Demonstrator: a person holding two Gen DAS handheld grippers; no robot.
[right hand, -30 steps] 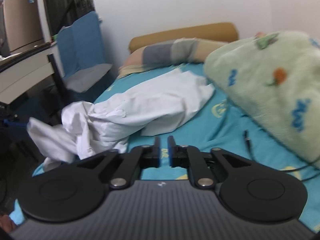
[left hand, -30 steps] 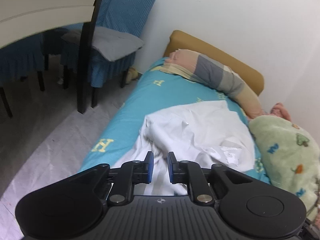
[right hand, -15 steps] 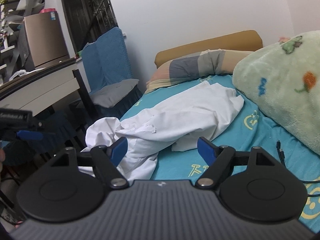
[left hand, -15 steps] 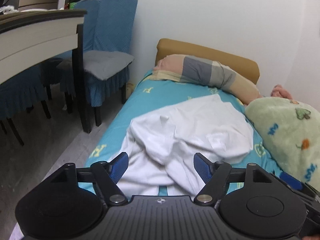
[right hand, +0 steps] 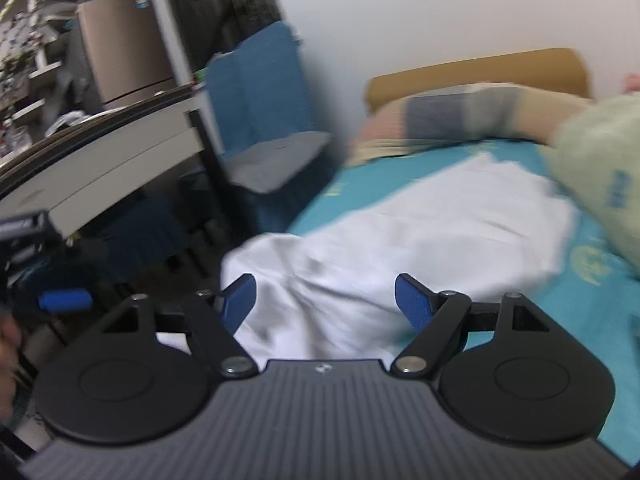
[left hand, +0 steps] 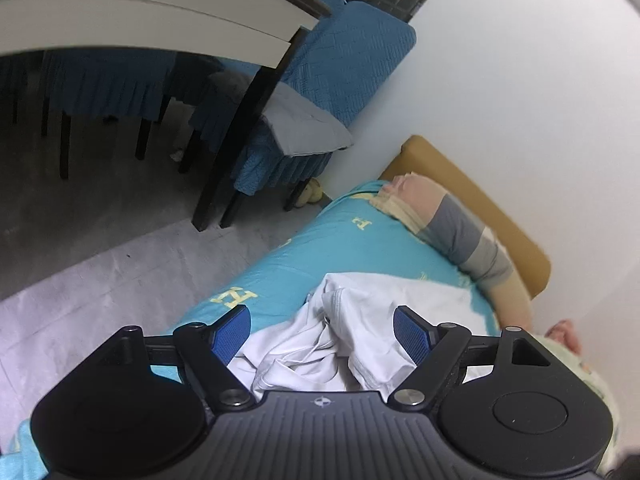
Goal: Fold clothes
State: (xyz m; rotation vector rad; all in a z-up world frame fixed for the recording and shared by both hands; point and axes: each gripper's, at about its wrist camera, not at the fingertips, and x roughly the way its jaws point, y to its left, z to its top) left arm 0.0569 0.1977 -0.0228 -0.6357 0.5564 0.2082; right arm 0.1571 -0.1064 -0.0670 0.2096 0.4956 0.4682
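A crumpled white garment lies on the turquoise bed sheet near the bed's left edge. My left gripper is open just above its bunched near end, with cloth between the spread blue pads but not held. In the right wrist view the same garment stretches from the bed edge toward the pillow, blurred by motion. My right gripper is open over its near end and holds nothing. The left gripper shows faintly at the far left of that view.
A striped pillow and tan headboard lie at the bed's head. A green fleece blanket is heaped on the right. A blue-covered chair and a white table stand left of the bed on grey floor.
Both grippers went from shut to open over the last second. The left gripper has tilted and dropped close over the garment's bunched end. The right gripper is swinging left, blurring its view.
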